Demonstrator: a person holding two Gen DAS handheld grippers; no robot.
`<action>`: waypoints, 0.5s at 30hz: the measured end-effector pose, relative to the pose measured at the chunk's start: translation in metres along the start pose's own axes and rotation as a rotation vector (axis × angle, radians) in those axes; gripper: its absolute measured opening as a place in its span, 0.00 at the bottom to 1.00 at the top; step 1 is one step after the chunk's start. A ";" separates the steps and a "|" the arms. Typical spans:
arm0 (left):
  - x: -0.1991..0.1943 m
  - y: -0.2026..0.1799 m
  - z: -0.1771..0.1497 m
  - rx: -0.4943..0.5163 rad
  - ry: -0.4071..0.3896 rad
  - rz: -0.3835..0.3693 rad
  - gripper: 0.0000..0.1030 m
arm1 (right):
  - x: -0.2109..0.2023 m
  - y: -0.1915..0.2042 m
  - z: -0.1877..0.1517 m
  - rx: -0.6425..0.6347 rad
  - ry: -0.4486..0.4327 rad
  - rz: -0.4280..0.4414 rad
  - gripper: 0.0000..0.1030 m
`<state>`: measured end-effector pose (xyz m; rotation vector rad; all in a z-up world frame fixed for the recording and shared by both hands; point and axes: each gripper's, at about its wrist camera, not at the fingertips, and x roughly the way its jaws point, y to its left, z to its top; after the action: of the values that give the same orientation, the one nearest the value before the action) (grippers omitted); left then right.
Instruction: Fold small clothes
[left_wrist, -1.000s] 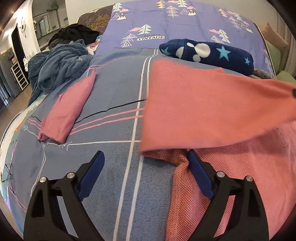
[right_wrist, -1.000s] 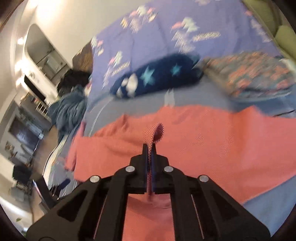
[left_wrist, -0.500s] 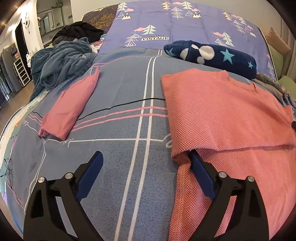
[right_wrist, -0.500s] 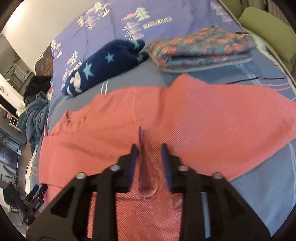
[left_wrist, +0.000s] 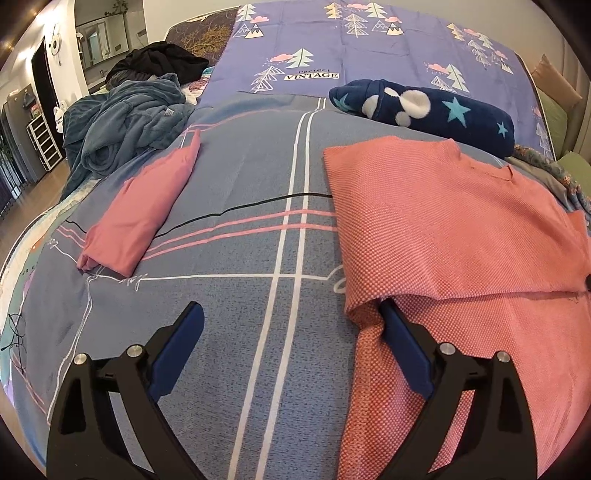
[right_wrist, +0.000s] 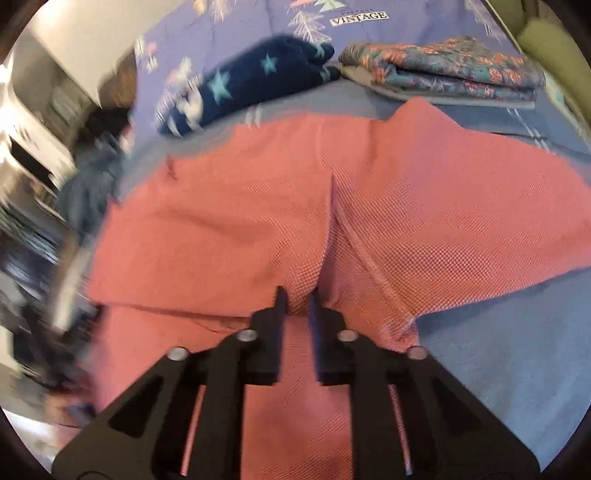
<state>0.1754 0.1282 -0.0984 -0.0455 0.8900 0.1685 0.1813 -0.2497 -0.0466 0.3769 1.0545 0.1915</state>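
Coral waffle-knit shirt (left_wrist: 443, 225) lies on the bed (left_wrist: 236, 362), folded over itself, long axis across, neckline facing the far star-print blanket roll (left_wrist: 428, 110). The left hand-held gripper (left_wrist: 291, 328) stands wide open, one finger under the folded edge. The right hand-held gripper (right_wrist: 297, 299) is slightly parted around a raised pinch of cloth. A smaller pink folded garment (left_wrist: 144, 206) lies well apart.

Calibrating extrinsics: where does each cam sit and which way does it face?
Left wrist: low over the bed, facing the headboard; open left gripper, right finger under the pink shirt fold.
Right wrist: above the shirt, blurred; right gripper slightly open over a ridge.
Shared: shirt, star blanket.
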 end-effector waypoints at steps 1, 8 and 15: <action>0.001 0.001 0.000 -0.004 0.002 -0.005 0.93 | -0.009 -0.001 0.001 0.000 -0.023 -0.002 0.10; 0.002 0.008 -0.001 -0.034 0.010 -0.020 0.94 | -0.006 -0.027 -0.009 0.011 0.058 -0.105 0.37; -0.002 0.035 -0.002 -0.170 0.002 -0.058 0.94 | -0.023 -0.011 0.004 -0.022 -0.057 -0.046 0.40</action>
<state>0.1672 0.1619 -0.0975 -0.2299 0.8739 0.1893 0.1739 -0.2685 -0.0307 0.3361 1.0031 0.1501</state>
